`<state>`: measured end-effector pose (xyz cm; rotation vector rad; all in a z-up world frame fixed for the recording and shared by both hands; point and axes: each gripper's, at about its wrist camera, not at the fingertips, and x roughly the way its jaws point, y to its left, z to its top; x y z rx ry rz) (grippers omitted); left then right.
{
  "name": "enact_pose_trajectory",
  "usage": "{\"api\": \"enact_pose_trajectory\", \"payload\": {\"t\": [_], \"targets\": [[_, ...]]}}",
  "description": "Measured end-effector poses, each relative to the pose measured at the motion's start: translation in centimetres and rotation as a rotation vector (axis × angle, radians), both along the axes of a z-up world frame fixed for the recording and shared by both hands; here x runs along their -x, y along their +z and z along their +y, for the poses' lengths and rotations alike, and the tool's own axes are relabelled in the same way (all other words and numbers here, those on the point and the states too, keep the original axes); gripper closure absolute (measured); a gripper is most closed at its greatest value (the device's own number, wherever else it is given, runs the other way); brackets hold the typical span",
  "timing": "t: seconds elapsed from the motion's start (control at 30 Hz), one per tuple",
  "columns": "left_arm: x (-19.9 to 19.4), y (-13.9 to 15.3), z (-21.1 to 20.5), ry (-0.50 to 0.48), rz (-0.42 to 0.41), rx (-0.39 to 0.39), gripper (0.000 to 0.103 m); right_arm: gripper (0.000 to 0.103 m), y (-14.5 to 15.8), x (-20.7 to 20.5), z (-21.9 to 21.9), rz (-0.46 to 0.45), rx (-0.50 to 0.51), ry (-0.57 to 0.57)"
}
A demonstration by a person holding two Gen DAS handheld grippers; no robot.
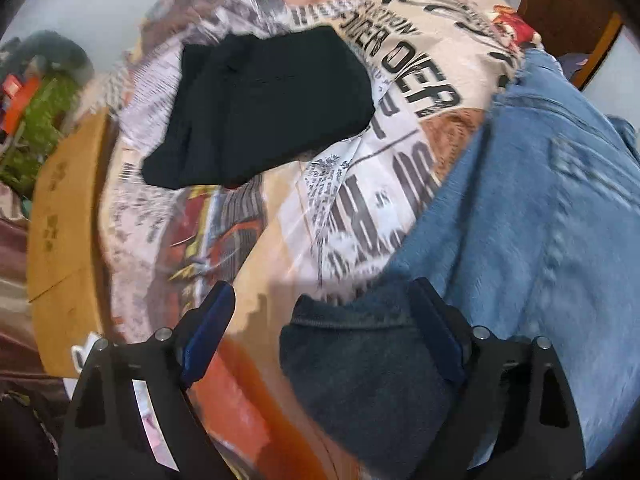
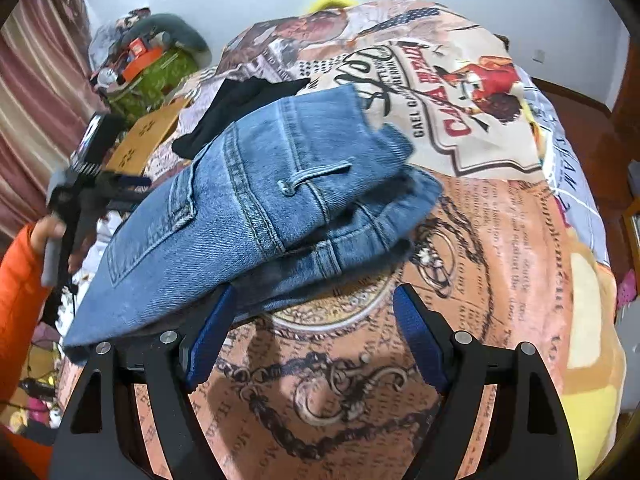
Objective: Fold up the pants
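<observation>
Left wrist view, lower frame: left tool (image 1: 322, 320) points steeply down, jaws wide apart; a dark fold of the jeans (image 1: 520, 208) lies between them by the right finger, no pad seen pressing it, nothing held.
Left wrist view, right side: jeans spread over the bed (image 1: 248, 248), running from the upper right down to the tool.
Left wrist view, upper centre: folded black pants (image 1: 264, 108) lie on the bed, apart from the jeans.
Left wrist view, left edge: cardboard (image 1: 64, 216) beside the bed.
Right wrist view, lower frame: right tool (image 2: 314, 308) with jaws wide apart over the printed bed (image 2: 500, 240); jeans hem just beside the left finger, nothing gripped.
Right wrist view, centre: jeans (image 2: 256, 200) folded in layers, belt loop on top.
Right wrist view, behind jeans: black pants (image 2: 240, 100), partly hidden.
Right wrist view, left edge: left tool (image 2: 128, 184) beside the jeans, held by a hand (image 2: 48, 232) in an orange sleeve (image 2: 20, 288).
</observation>
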<state>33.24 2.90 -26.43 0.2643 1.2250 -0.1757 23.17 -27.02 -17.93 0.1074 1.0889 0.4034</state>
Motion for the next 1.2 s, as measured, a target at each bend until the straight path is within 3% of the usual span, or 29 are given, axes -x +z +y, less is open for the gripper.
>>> {"api": "enact_pose_trajectory", "payload": {"t": [0.13,0.2,0.3,0.47,0.53,0.6,0.8,0.97,1.07,1.2], "targets": [[3.9,2.0,-1.5,-0.05,-0.057,-0.025,0.018,0.024,1.0,0.9,-0.4,-0.021,-0.018,-0.005],[5.3,2.4,-2.2,-0.086,-0.024,-0.015,0.022,0.024,1.5,1.6,-0.3,-0.032,-0.035,-0.001],[6.6,2.9,-2.9,-0.066,-0.061,-0.037,0.025,0.024,1.9,2.4,-0.1,-0.041,-0.051,0.007],[5.2,3.8,-2.1,-0.064,-0.081,-0.045,0.023,0.024,2.0,3.6,0.5,-0.033,-0.063,0.026],[3.7,3.9,-1.0,-0.025,-0.111,-0.057,0.016,0.024,2.0,3.9,0.7,-0.023,-0.076,0.031],[2.2,3.7,0.2,0.021,-0.13,-0.079,0.015,0.024,2.0,3.9,1.1,-0.02,-0.085,0.033],[-1.8,-0.2,4.4,0.135,-0.06,-0.115,0.015,0.024,1.9,2.6,3.0,-0.013,-0.118,0.045],[-1.8,-4.2,4.3,0.078,0.069,-0.108,0.015,0.024,0.1,1.2,5.1,0.029,-0.096,0.094],[-1.0,-4.1,3.8,0.068,0.057,-0.107,0.016,0.025,-1.9,0.4,6.3,0.044,-0.029,0.149],[0.5,-3.4,3.6,0.035,0.088,-0.058,0.021,0.025,-2.0,-0.4,5.7,0.032,-0.023,0.172]]}}
